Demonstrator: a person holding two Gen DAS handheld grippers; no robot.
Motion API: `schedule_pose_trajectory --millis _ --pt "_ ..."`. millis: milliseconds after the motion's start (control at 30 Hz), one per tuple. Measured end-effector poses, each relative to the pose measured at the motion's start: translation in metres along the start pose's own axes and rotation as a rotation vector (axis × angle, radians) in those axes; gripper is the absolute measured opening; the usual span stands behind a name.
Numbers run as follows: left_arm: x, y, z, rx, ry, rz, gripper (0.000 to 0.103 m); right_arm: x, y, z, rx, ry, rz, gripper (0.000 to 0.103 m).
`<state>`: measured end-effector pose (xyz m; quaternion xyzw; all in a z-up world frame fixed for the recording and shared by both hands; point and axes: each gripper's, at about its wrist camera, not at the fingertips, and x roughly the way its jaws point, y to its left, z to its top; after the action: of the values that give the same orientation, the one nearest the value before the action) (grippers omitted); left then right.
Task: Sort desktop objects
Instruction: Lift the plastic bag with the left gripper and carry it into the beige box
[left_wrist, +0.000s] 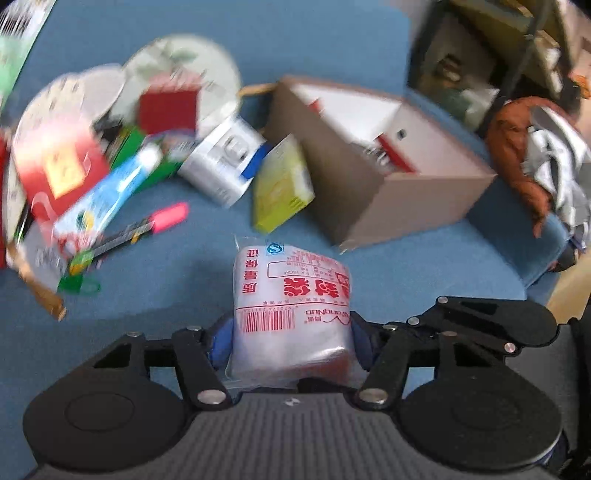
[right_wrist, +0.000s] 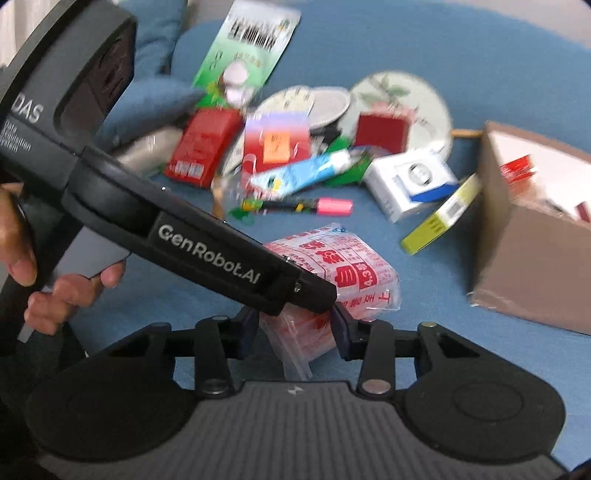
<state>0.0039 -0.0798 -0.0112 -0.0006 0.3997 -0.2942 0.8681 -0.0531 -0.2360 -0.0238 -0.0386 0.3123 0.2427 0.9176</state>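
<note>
My left gripper (left_wrist: 291, 343) is shut on a clear plastic bag pack with red print (left_wrist: 291, 295) and holds it above the blue cloth. In the right wrist view the same bag pack (right_wrist: 351, 273) sits between my right gripper's blue pads, and the left gripper's black body (right_wrist: 207, 251) crosses in front. My right gripper (right_wrist: 295, 332) is around the bag's lower end, jaws close to it; I cannot tell if they press it. An open cardboard box (left_wrist: 373, 162) stands ahead to the right; it also shows in the right wrist view (right_wrist: 535, 236).
A pile lies on the blue cloth (left_wrist: 207, 266): pink marker (left_wrist: 168, 218), yellow-green box (left_wrist: 282, 184), white box (left_wrist: 225, 162), red packets (left_wrist: 59, 166), round plates (left_wrist: 184, 74), blue-white tube (right_wrist: 299, 173). An orange jacket (left_wrist: 517, 155) hangs past the table's right edge.
</note>
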Motion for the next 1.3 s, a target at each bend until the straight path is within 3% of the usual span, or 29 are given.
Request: schedule_pose_trajectory --millis 167,300,533,733,800,833,1100,1133,1200,1300 --pt "-0.013 -0.037 0.036 0.033 -0.122 -0.045 0.065 -0.043 -0.017 0.021 -0.007 -0.097 -0.085 0.041" --pt "-0.002 -0.070 0.081 0.077 -0.197 -0.091 0.065 -0.069 -0.048 0.044 -0.024 -0.183 -0.178 0.041" --pt "0.061 -0.107 0.145 0.042 -0.197 -0.185 0.065 -0.084 -0.133 0.068 0.048 -0.259 -0.286 0.041" --pt "0.128 -0.138 0.164 0.059 -0.153 -0.188 0.061 -0.066 -0.204 0.067 0.118 -0.196 -0.352 0.041" --pt "0.145 -0.144 0.171 0.076 -0.133 -0.193 0.043 -0.056 -0.221 0.064 0.113 -0.162 -0.369 0.041" --pt "0.154 -0.147 0.175 0.076 -0.117 -0.198 0.040 -0.052 -0.228 0.063 0.113 -0.156 -0.368 0.041" --pt "0.197 -0.140 0.179 0.039 -0.050 -0.181 0.039 -0.012 -0.271 0.066 0.161 -0.052 -0.359 0.041" --pt "0.197 -0.139 0.178 0.040 -0.051 -0.183 0.044 -0.010 -0.274 0.066 0.169 -0.047 -0.359 0.041" --pt "0.195 -0.136 0.176 0.037 -0.063 -0.187 0.073 -0.004 -0.280 0.064 0.188 -0.026 -0.369 0.045" --pt "0.189 -0.135 0.176 0.033 -0.082 -0.212 0.087 0.011 -0.288 0.060 0.224 0.060 -0.470 0.047"
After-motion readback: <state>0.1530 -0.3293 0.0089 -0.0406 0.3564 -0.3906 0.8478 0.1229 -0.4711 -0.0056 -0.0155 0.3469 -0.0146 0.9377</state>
